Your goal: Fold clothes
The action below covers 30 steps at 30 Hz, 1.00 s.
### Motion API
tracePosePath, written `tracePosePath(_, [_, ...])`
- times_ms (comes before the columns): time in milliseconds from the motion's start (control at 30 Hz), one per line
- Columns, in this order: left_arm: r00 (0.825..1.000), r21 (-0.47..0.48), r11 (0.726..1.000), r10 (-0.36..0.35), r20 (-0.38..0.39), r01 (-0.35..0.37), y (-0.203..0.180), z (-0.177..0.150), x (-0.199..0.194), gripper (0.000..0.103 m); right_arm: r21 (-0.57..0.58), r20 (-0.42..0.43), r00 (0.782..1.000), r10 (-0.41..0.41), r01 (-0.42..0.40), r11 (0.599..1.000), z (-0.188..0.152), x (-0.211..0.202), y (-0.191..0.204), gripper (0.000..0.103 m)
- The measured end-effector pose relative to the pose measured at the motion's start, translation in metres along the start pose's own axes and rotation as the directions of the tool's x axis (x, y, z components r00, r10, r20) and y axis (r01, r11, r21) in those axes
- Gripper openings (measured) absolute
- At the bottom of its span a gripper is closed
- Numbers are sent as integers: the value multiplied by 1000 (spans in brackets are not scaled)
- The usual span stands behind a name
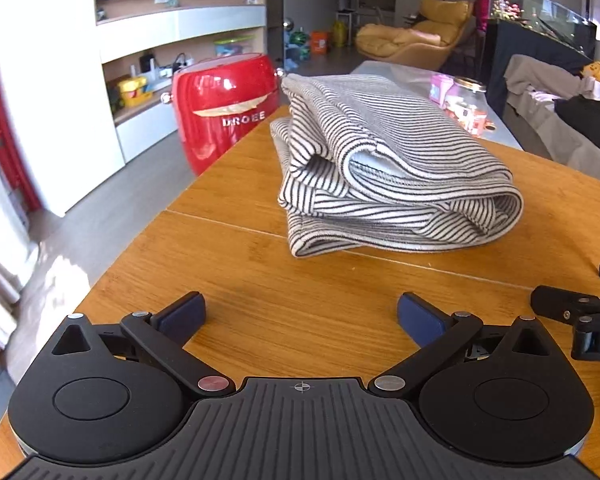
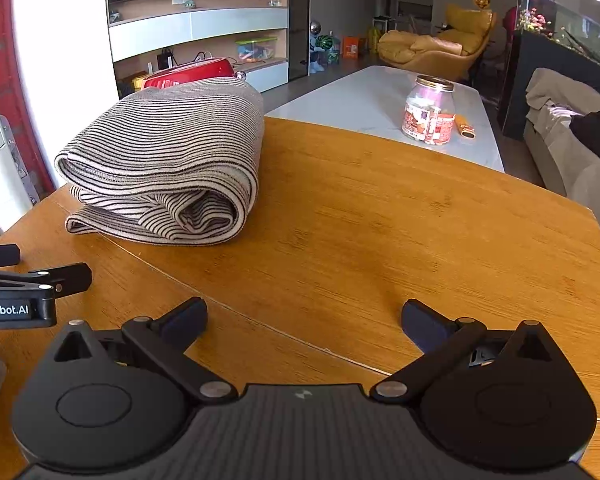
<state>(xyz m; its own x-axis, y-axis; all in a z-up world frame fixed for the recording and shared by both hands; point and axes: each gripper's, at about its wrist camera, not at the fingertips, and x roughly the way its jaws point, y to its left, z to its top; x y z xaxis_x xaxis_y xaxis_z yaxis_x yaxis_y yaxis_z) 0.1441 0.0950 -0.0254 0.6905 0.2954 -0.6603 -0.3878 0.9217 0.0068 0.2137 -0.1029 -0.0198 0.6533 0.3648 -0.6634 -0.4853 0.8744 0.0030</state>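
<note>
A black-and-white striped garment lies folded in a thick bundle on the wooden table. It also shows in the right wrist view, at the table's far left. My left gripper is open and empty, low over the table, a short way in front of the bundle. My right gripper is open and empty, to the right of the bundle and nearer than it. Each gripper shows at the edge of the other's view: the right one, the left one.
A red appliance stands on the floor past the table's far left edge. A glass jar and an orange object sit on a white table beyond. A grey sofa is at the right.
</note>
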Motion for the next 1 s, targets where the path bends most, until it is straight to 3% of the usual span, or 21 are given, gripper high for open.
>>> tracePosePath(333, [998,-46,997,64,23,-63,-19,2,1,103,-22,30,999,36,-35,999,1,6,-8,103])
tracePosePath(1000, [998,-51,997,56,22,-55,-19,3,3,103,-21,28,999,27,-27,999,3,5,-9,103])
